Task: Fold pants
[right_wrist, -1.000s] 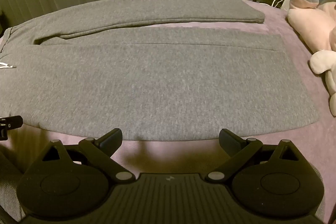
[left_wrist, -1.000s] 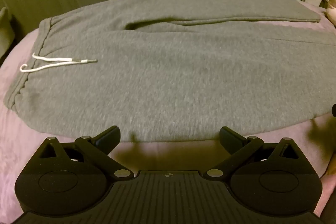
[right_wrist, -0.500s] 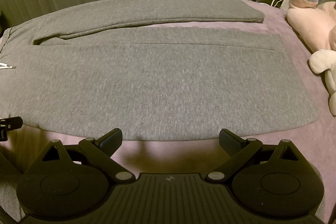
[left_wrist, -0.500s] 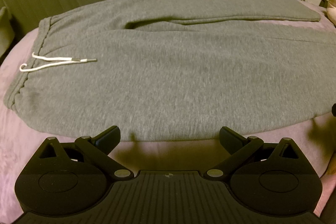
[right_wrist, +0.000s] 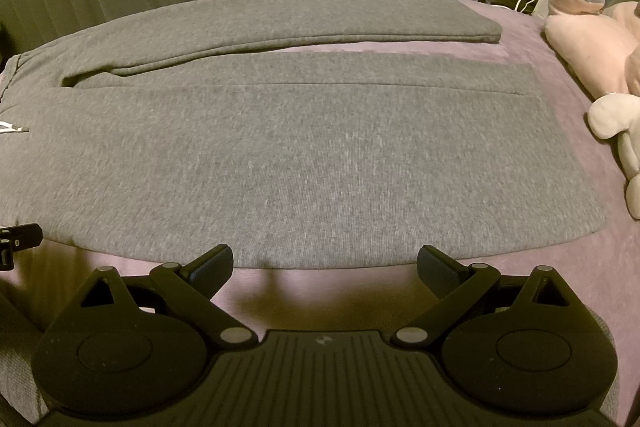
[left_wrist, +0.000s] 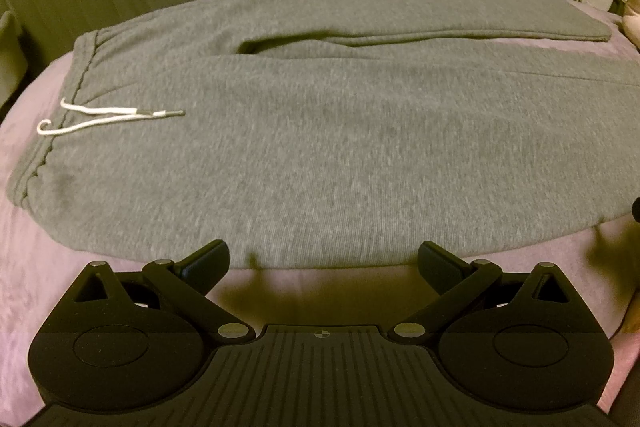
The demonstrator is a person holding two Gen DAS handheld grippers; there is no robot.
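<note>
At the bottom of each view, the left gripper (left_wrist: 322, 259) and right gripper (right_wrist: 324, 261) hang with jaws spread wide and empty, just short of the near edge of the pants (left_wrist: 320, 147). These lie flat across the bed (right_wrist: 560, 267), filling mid-frame, drawstring (left_wrist: 108, 117) at left. Best to pinch the near leg's edge evenly with both, then lift it toward the far leg at top.

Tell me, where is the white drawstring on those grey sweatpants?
In the left wrist view, the white drawstring lies on the grey sweatpants at their waistband, far left, its tips pointing right toward the legs.
</note>
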